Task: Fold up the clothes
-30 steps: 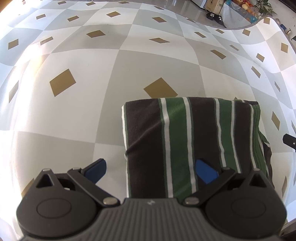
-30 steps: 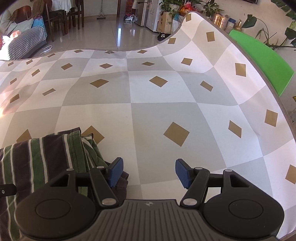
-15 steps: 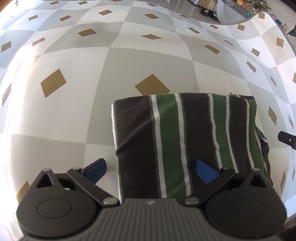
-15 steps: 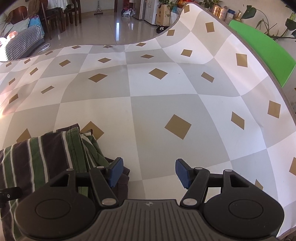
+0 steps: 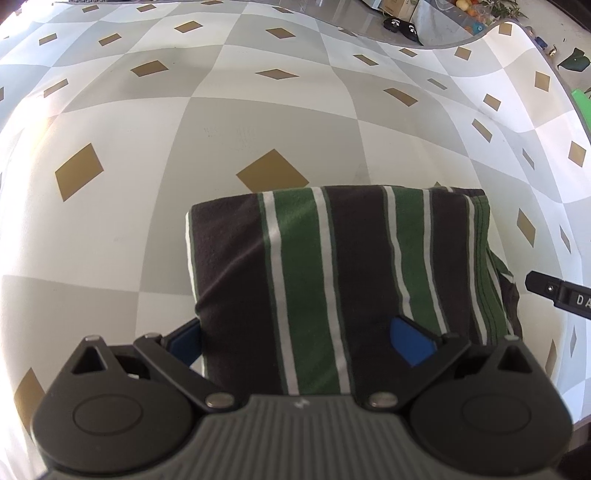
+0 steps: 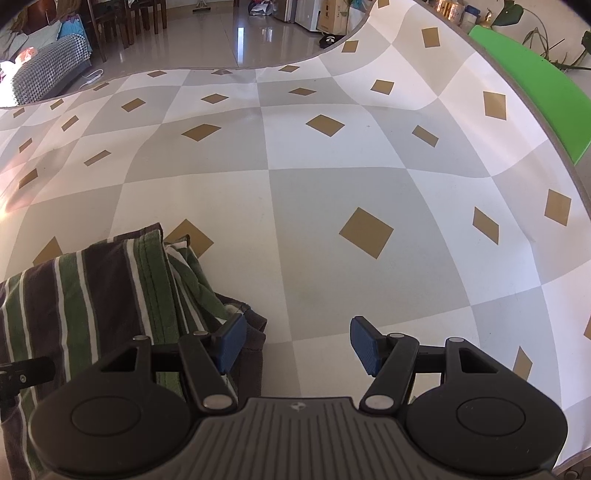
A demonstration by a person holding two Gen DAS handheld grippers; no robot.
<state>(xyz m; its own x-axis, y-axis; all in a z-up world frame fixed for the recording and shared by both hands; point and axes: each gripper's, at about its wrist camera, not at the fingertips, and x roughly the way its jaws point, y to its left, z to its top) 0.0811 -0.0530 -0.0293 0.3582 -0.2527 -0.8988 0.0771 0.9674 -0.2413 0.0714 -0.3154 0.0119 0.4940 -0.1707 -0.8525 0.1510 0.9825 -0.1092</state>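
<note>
Checkered tablecloth [image 5: 258, 122] under folded striped shirt [image 5: 332, 280], left gripper [image 5: 299, 339] spread wide astride its near edge, right gripper [image 6: 295, 343] open, empty.

Place: a home's living and dining area is showing.
Landmark: a table in a checked cloth [image 6: 332, 192] is filling the foreground.
Beyond the table: a glossy tiled floor [image 6: 221, 40] is reflecting daylight.
Beyond its far left corner: dining chairs [image 6: 122, 18] and a houndstooth sofa [image 6: 48, 79] are standing.
Past its far right edge: houseplants [image 6: 535, 22] are growing; slippers [image 5: 400, 25] are lying on the floor.
</note>
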